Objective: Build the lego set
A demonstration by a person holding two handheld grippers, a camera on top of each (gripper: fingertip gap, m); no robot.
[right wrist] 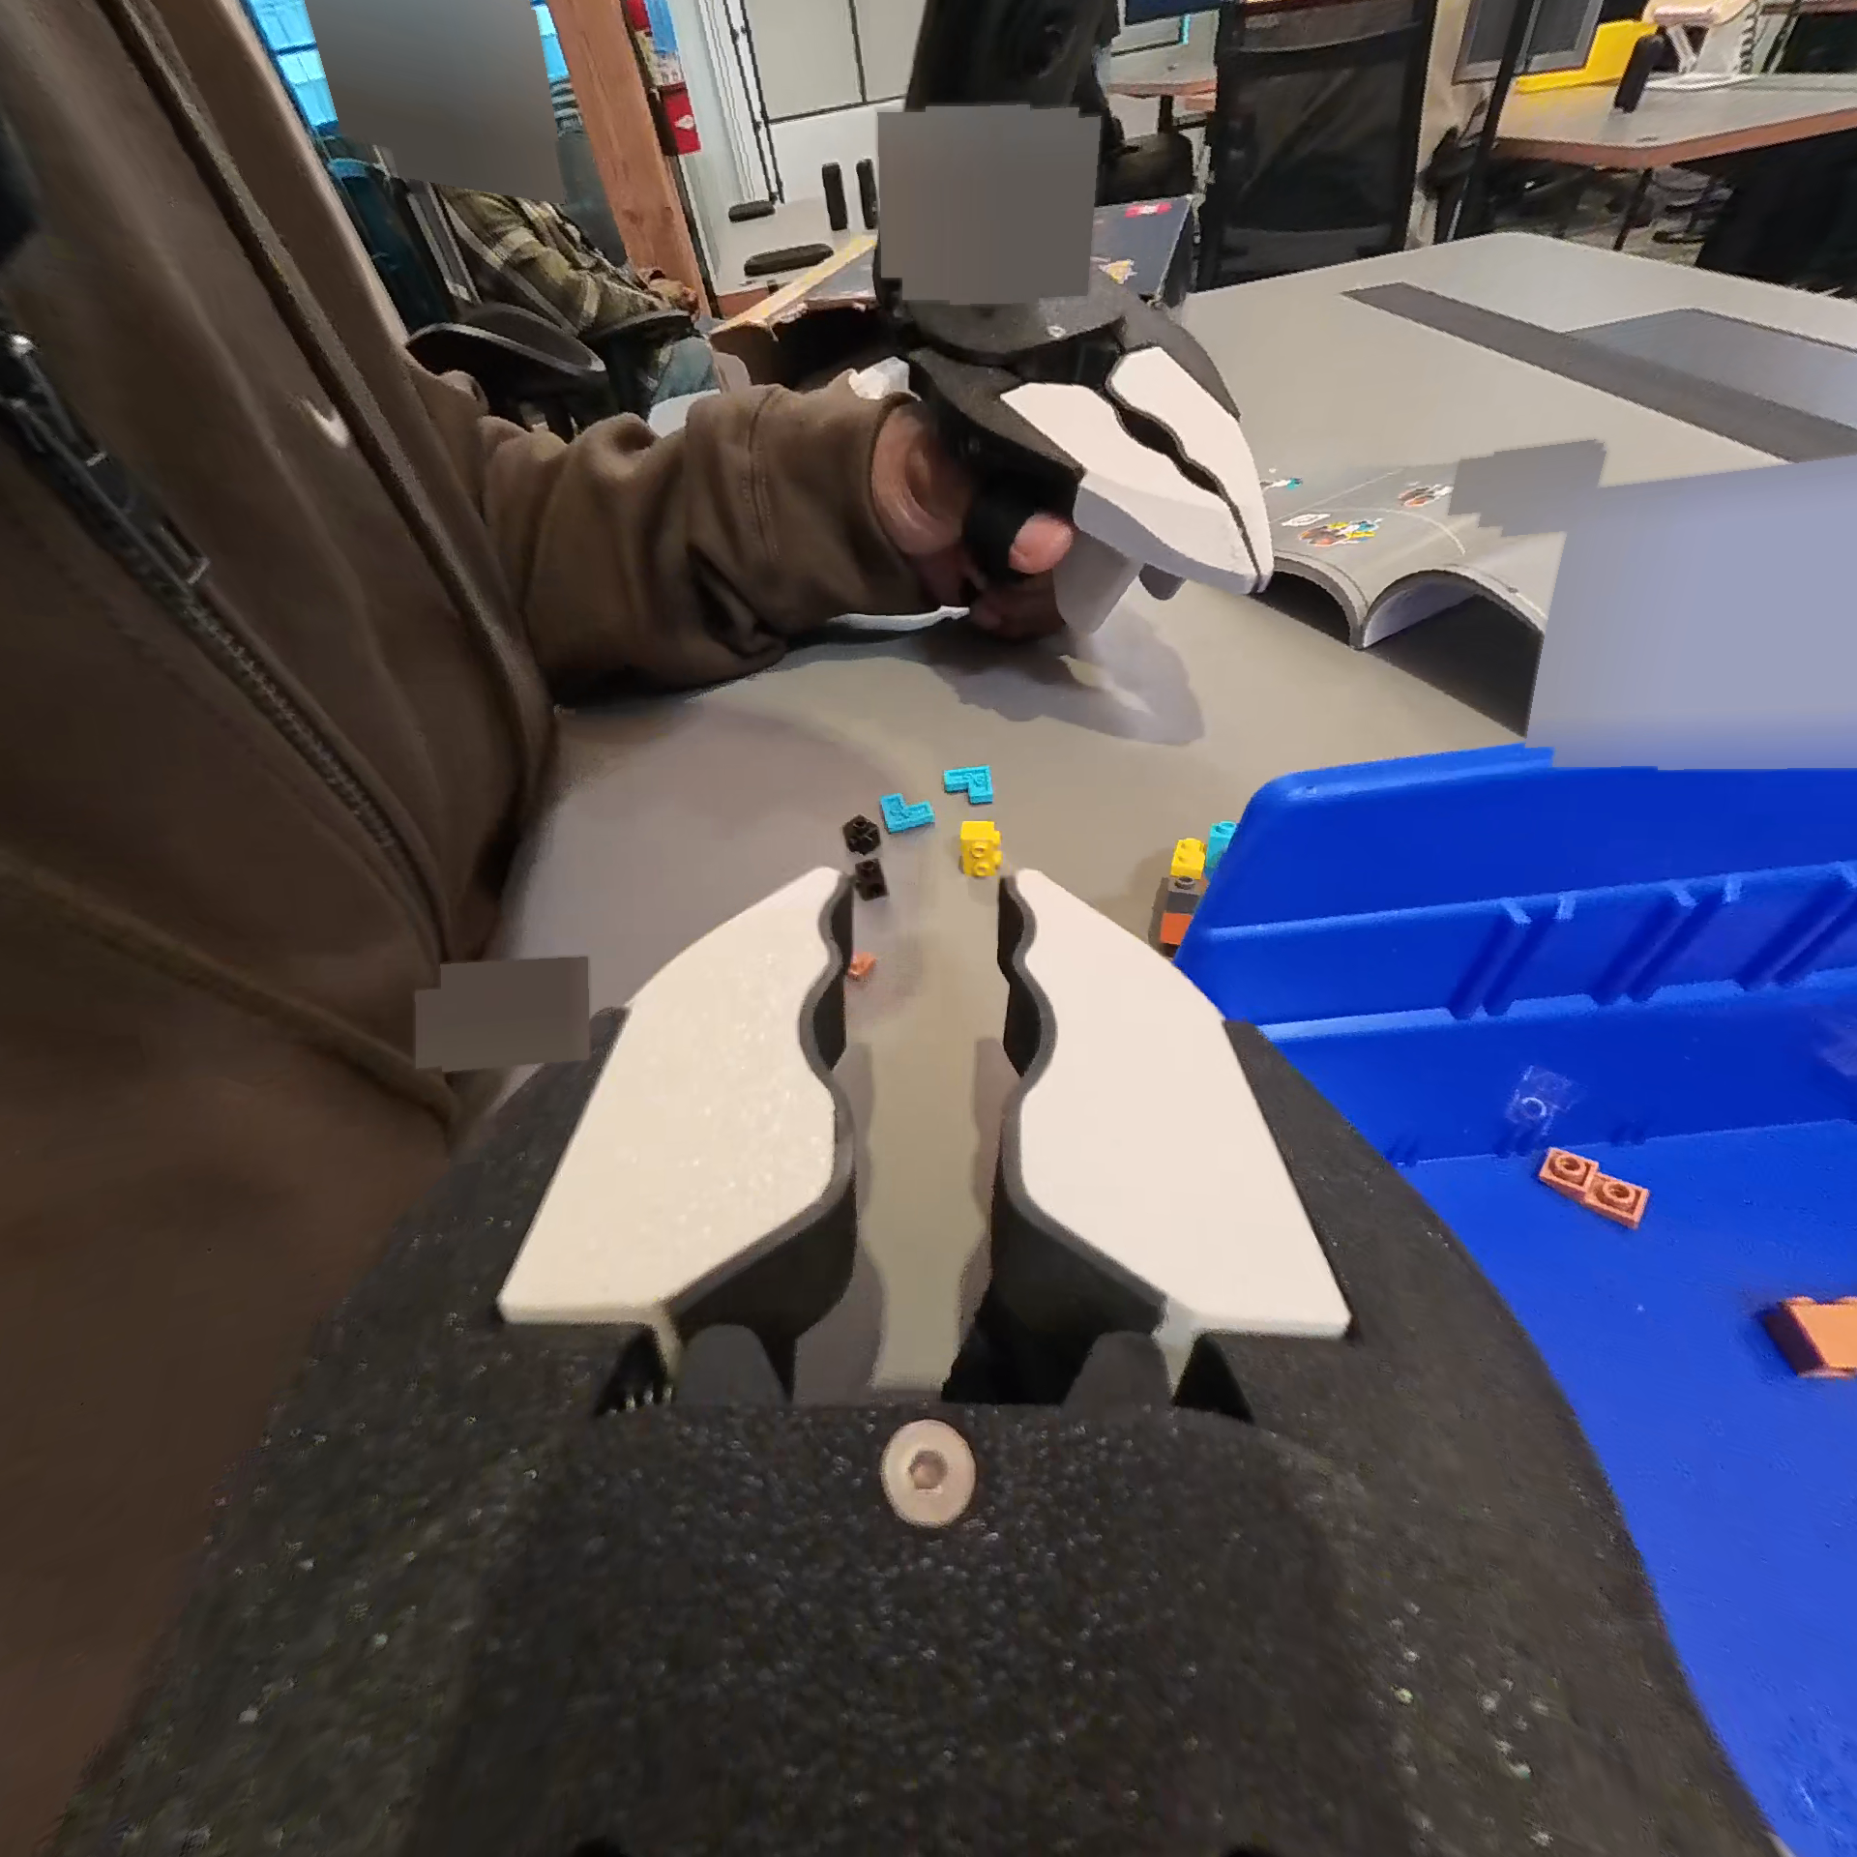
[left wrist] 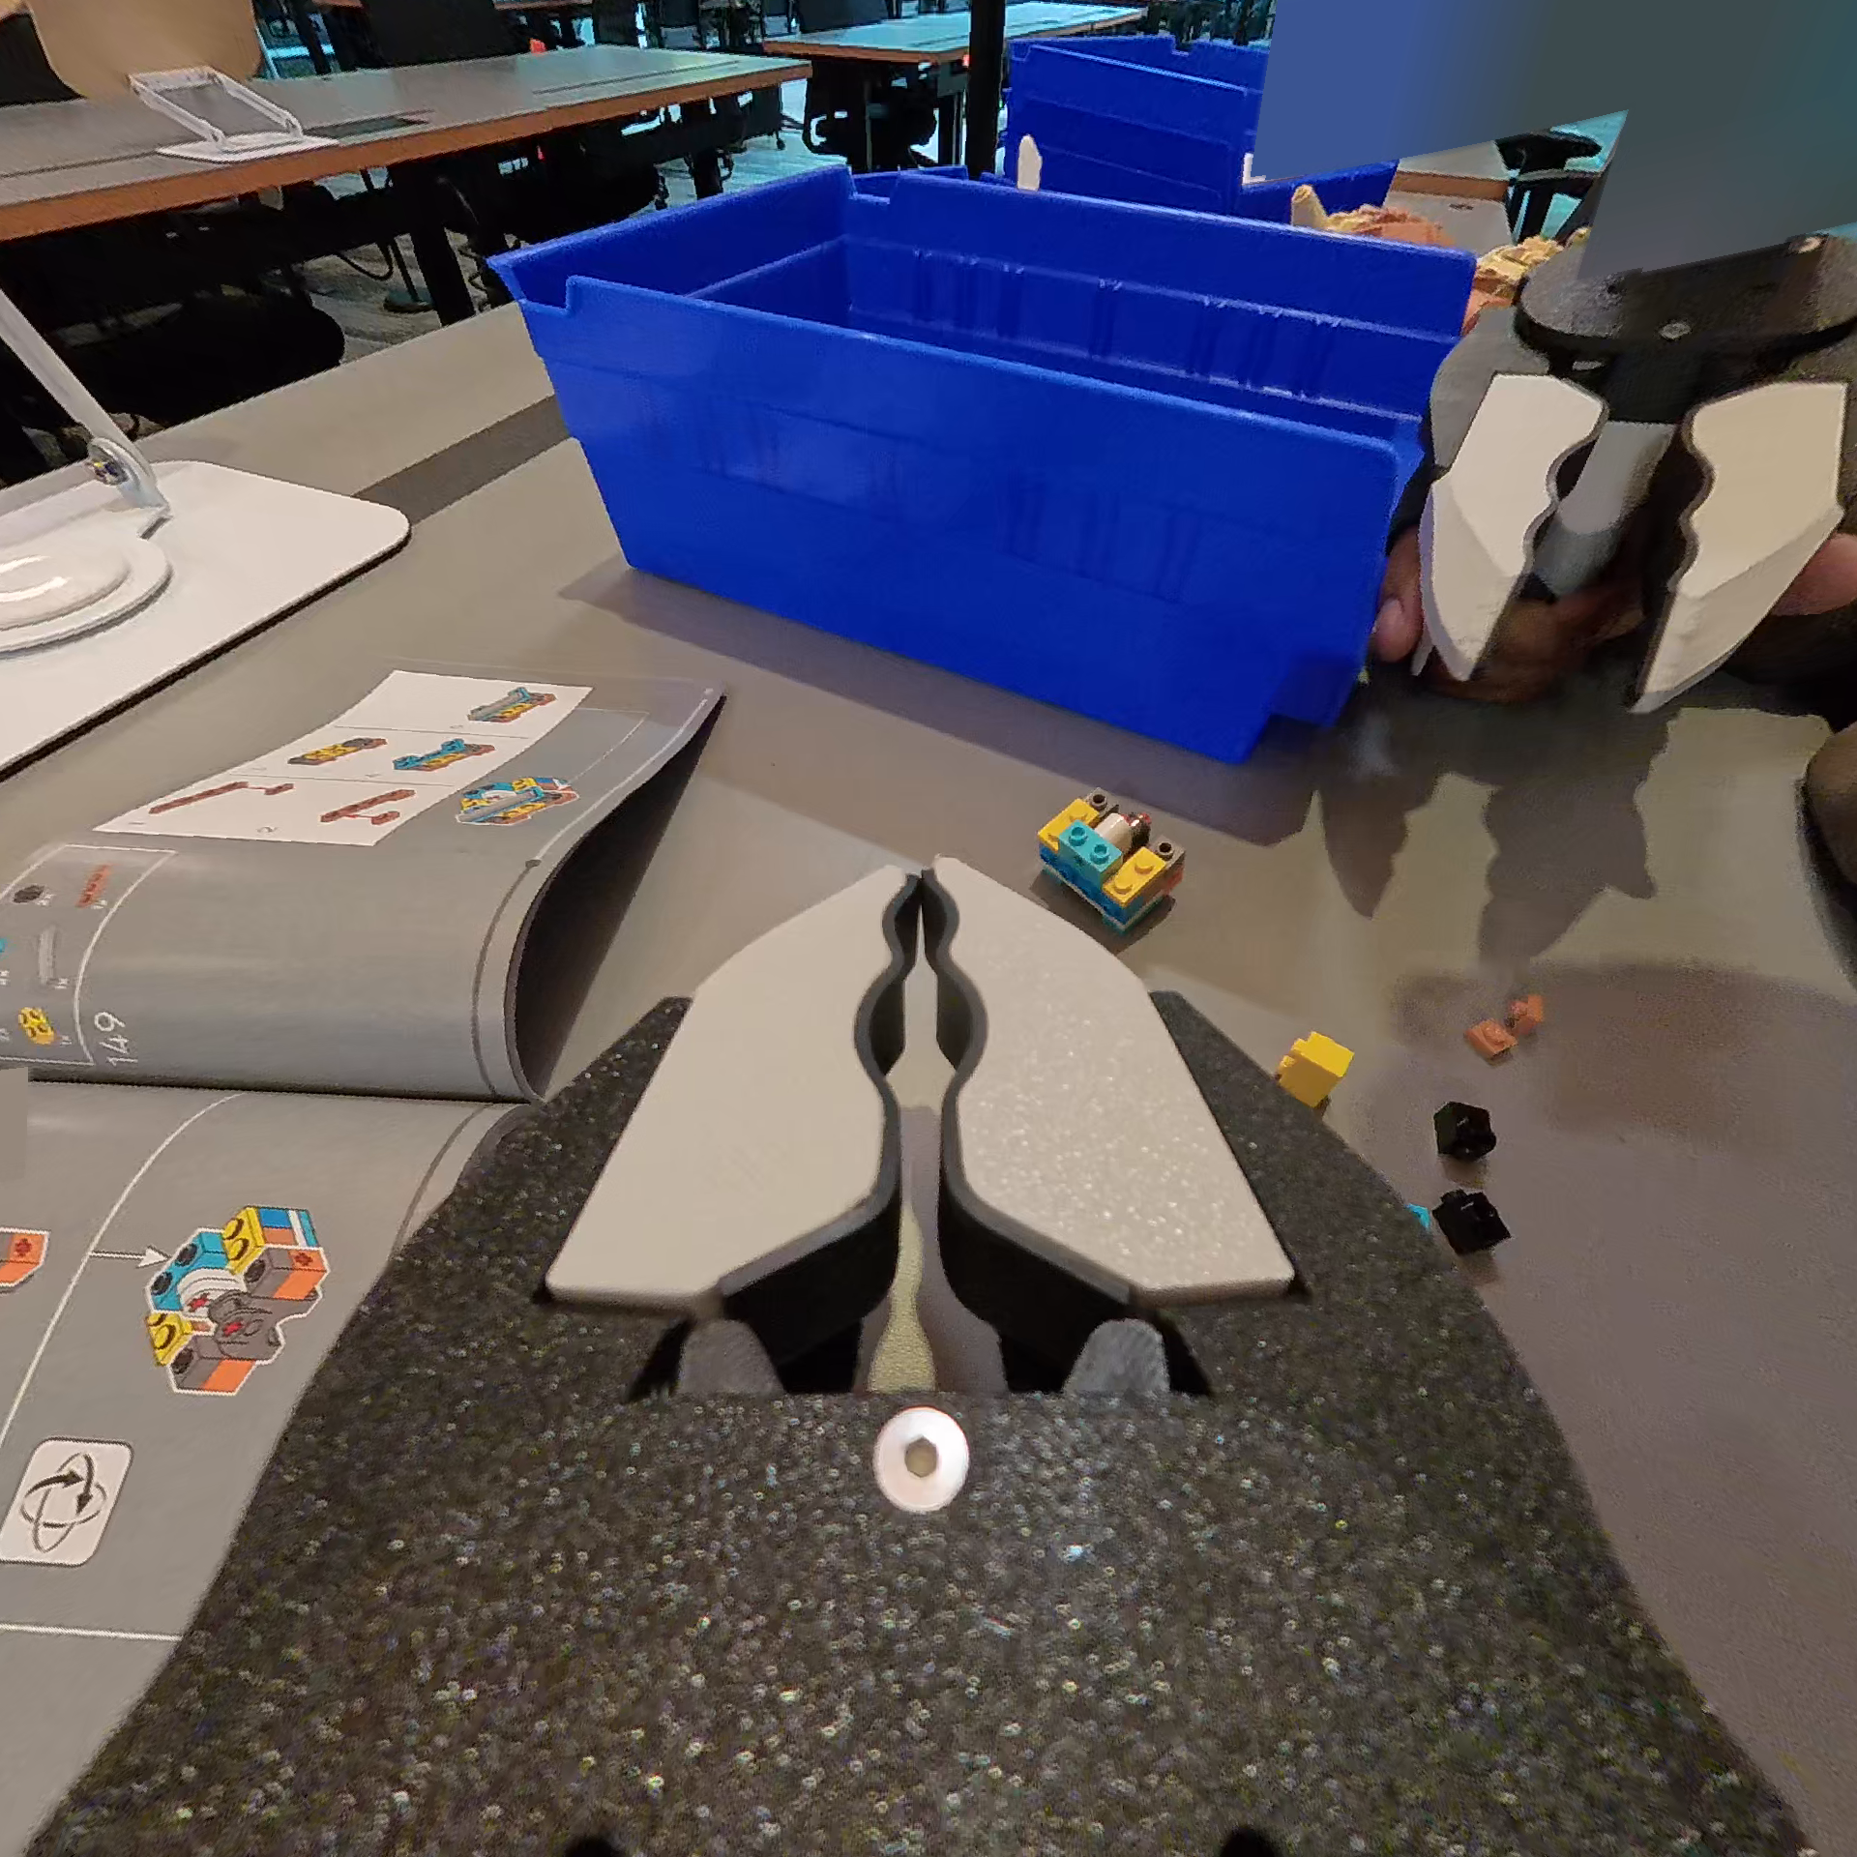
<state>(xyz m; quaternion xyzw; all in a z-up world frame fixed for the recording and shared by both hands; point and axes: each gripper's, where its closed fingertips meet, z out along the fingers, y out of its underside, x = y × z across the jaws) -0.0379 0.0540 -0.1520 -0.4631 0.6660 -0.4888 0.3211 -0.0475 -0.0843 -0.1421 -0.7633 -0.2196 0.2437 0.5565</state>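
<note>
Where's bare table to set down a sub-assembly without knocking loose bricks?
Free: the grey strip between the instruction booklet and the blue bin, left of the small build. Crowded: near the yellow brick, black pieces and cyan pieces, ahead of the right gripper.

The grey table [left wrist: 904,703] carries a blue bin [left wrist: 1005,523], an open booklet [left wrist: 301,955] and loose bricks [right wrist: 980,847].

My left gripper [left wrist: 921,889]: speckled black body, pale grey fingers [left wrist: 1065,1095] with wavy black inner edges, one silver hex screw [left wrist: 921,1459]. My right gripper [right wrist: 919,884]: same build. Brown zip-up jacket sleeve [right wrist: 643,543], possibly fleece.
</note>
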